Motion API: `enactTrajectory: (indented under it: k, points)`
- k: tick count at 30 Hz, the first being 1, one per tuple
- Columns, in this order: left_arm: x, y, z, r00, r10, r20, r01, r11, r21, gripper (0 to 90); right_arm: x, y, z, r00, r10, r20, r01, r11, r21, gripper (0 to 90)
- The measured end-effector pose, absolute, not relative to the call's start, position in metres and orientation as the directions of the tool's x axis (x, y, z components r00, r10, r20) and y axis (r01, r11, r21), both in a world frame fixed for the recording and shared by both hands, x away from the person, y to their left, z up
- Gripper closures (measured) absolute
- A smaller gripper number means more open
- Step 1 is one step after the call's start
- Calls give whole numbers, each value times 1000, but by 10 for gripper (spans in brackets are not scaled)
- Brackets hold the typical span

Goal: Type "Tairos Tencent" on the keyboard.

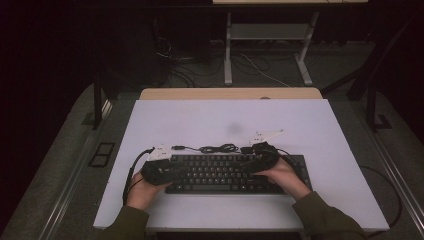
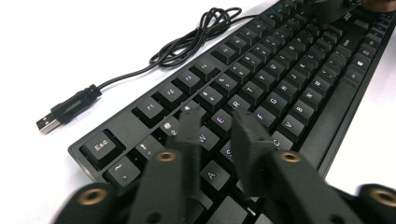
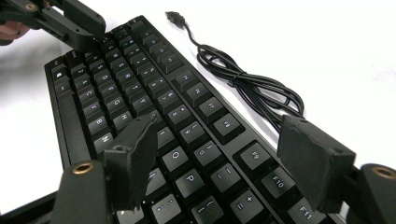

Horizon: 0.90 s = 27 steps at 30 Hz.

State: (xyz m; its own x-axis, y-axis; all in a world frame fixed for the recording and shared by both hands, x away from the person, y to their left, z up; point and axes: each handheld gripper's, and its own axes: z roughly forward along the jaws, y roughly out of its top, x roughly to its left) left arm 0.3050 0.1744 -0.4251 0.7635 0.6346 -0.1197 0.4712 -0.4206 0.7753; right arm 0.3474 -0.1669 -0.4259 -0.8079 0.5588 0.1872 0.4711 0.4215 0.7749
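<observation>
The left gripper [image 2: 212, 123] hangs over the keyboard's [image 1: 227, 172] left end, jaws a narrow gap apart above the W and E keys and holding nothing. The right gripper [image 3: 224, 163] sits over the keyboard's right half, jaws wide apart and empty, above the O and P keys. The keyboard lies flat at the table's [image 1: 200, 120] near edge, long axis running left to right between the two hands. Behind the keyboard the cable [image 2: 187, 42] lies coiled, its USB plug [image 2: 49, 122] off the back-left corner, nearer the left gripper.
</observation>
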Motion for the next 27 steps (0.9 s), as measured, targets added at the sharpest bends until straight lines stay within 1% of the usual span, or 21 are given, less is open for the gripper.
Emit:
enactTrajectory:
  k: [3, 7, 12, 27]
  points:
    - [306, 173, -426, 766, 631, -125, 478, -429, 766, 831, 347, -167, -426, -808, 558, 187, 471, 422, 774, 286]
    - [306, 170, -427, 769, 623, -142, 488, -428, 761, 885, 347, -167, -426, -809, 558, 185, 469, 423, 775, 285]
    - [306, 166, -430, 772, 615, -161, 500, -431, 752, 886, 347, -166, -426, -808, 559, 186, 471, 423, 774, 286]
    - [307, 161, -434, 777, 609, -161, 503, -446, 740, 885, 347, -167, -426, -807, 562, 181, 469, 425, 774, 286]
